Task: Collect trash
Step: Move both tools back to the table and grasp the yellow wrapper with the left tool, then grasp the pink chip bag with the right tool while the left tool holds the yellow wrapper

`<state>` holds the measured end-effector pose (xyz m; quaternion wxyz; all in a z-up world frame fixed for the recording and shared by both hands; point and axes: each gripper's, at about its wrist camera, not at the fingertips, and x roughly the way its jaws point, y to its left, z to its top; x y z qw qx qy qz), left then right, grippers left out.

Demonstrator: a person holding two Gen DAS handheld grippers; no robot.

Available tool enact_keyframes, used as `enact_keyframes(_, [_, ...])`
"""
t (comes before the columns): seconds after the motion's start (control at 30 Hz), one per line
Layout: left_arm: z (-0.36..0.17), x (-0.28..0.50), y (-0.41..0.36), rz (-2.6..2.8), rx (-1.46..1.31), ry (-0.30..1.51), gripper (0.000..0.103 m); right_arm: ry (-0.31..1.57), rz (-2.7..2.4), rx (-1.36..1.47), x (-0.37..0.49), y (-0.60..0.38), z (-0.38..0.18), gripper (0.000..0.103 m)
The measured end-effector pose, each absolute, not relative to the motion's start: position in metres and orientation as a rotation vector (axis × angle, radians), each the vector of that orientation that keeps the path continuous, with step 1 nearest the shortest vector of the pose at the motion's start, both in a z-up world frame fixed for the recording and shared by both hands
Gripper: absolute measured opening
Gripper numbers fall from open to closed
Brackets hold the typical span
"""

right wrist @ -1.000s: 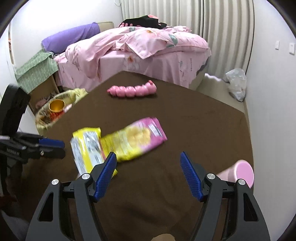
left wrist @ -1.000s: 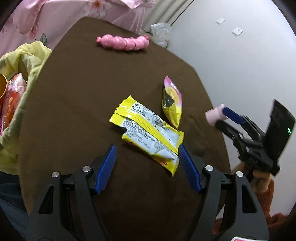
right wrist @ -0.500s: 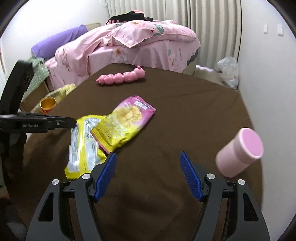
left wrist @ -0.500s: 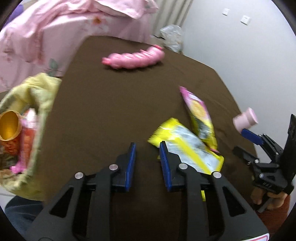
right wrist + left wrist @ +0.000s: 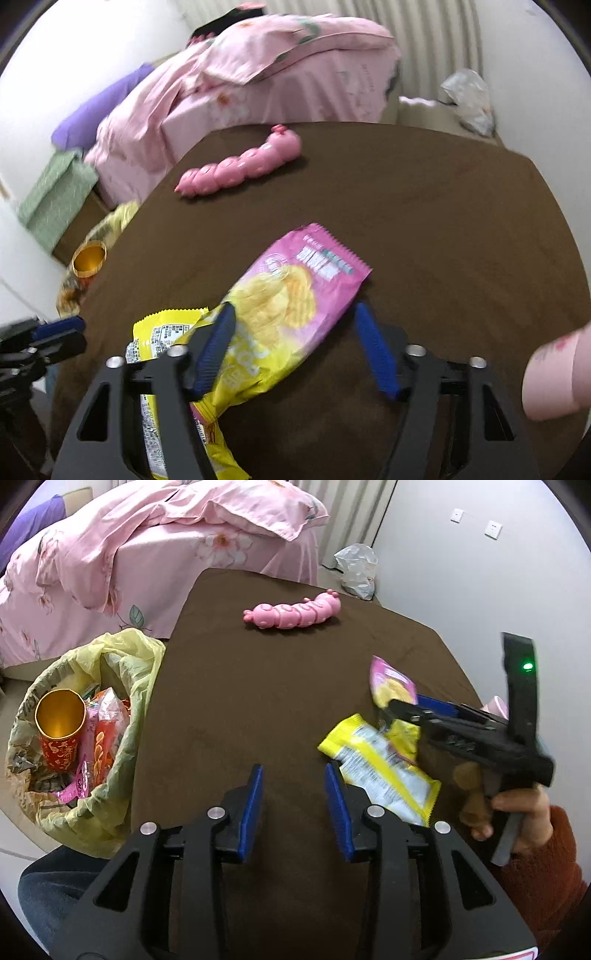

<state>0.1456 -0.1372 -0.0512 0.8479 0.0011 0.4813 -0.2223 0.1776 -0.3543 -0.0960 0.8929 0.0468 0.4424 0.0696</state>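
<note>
The pink-and-yellow chip bag [image 5: 295,306], crinkled with a serrated top edge, lies between the right gripper's [image 5: 295,354] closing fingers, overlapping a yellow wrapper [image 5: 380,768] under the left finger. The left gripper [image 5: 293,805] hovers with jaws opening over bare brown tabletop [image 5: 258,686], the wrapper just right of its fingers, the lined trash bin [image 5: 122,686] off the table's left edge

Right gripper [image 5: 291,350] closing around pink-and-yellow chip bag [image 5: 284,317] on brown table [image 5: 443,229]
</note>
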Motion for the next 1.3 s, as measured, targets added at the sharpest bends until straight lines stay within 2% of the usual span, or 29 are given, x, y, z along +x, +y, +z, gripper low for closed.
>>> enact_keyframes(0.1, [-0.047,0.141,-0.141,-0.482,0.001,1.011,0.034,0.901,0.164,0.028,0.172,-0.345,-0.095,0.026])
enact_keyframes(0.3, [-0.046,0.13,-0.158,-0.529,0.022,1.015,0.036,0.836,0.151,0.04,0.138,-0.366,-0.073,0.012])
enact_keyframes(0.5, [-0.053,0.122,-0.183,-0.587,0.043,1.044,0.04,0.818,0.112,0.053,0.102,-0.392,-0.06,0.01])
enact_keyframes(0.63, [-0.06,0.121,-0.196,-0.6,0.06,1.067,0.046,0.815,0.095,0.071,0.079,-0.405,-0.059,0.01])
enact_keyframes(1.03, [-0.083,0.147,-0.212,-0.554,0.007,1.135,0.046,0.846,0.136,0.187,0.061,-0.42,-0.077,0.01])
enact_keyframes(1.07, [-0.084,0.148,-0.215,-0.563,0.011,1.131,0.036,0.85,0.139,0.191,0.06,-0.42,-0.079,0.011])
enact_keyframes(1.1, [-0.085,0.151,-0.218,-0.575,0.015,1.133,0.03,0.854,0.141,0.193,0.059,-0.419,-0.08,0.011])
enact_keyframes(1.23, [-0.079,0.149,-0.218,-0.605,0.03,1.104,0.012,0.85,0.165,0.168,0.056,-0.414,-0.078,0.01])
enact_keyframes(1.3, [-0.071,0.143,-0.216,-0.617,0.048,1.067,0.01,0.846,0.186,0.15,0.056,-0.409,-0.074,0.008])
